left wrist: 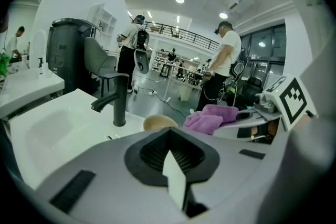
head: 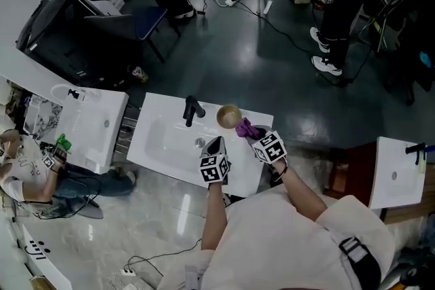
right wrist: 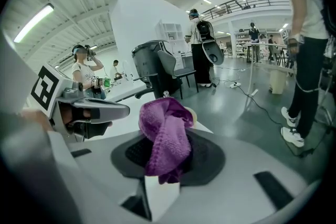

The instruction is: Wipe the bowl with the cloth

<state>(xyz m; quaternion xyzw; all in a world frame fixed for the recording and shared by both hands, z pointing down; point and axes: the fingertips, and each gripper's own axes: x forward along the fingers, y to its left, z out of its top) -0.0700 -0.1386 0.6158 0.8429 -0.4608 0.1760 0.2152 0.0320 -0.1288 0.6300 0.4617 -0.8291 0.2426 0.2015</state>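
Two-gripper scene at a white sink counter (head: pixel 253 176), seen from above. Shows a tan bowl (head: pixel 229 116) standing upright near the counter's far edge, just right of a black faucet (head: pixel 192 109) and outside the basin. Shows the right gripper (head: pixel 255 134) clamped on a bunched purple cloth (head: pixel 245 128), held just beside the bowl's near rim; cannot tell whether touching it. Shows the left gripper (head: pixel 216 144) pressed together on nothing, hovering over the counter near the bowl, just left of the right gripper.

Probably the very start of wiping, judging by the cloth's place outside the bowl.

To do this step well:
- Steady the bowl first. Bring the left gripper against the bowl's left side, or open it and pinch the rim, to stop a likely light bowl from skidding.
- Lower the cloth into the hollow, leading with the soft fabric beyond the jaw tips and not with the hard tips themselves.
- Sweep round the inner wall in circles, then across the bottom.
- Press lightly, and keep the clamp firm to avoid losing the cloth mid-stroke.
- Push toward the faucet or the basin side rather than the far edge, given the drop to the floor just behind the bowl.
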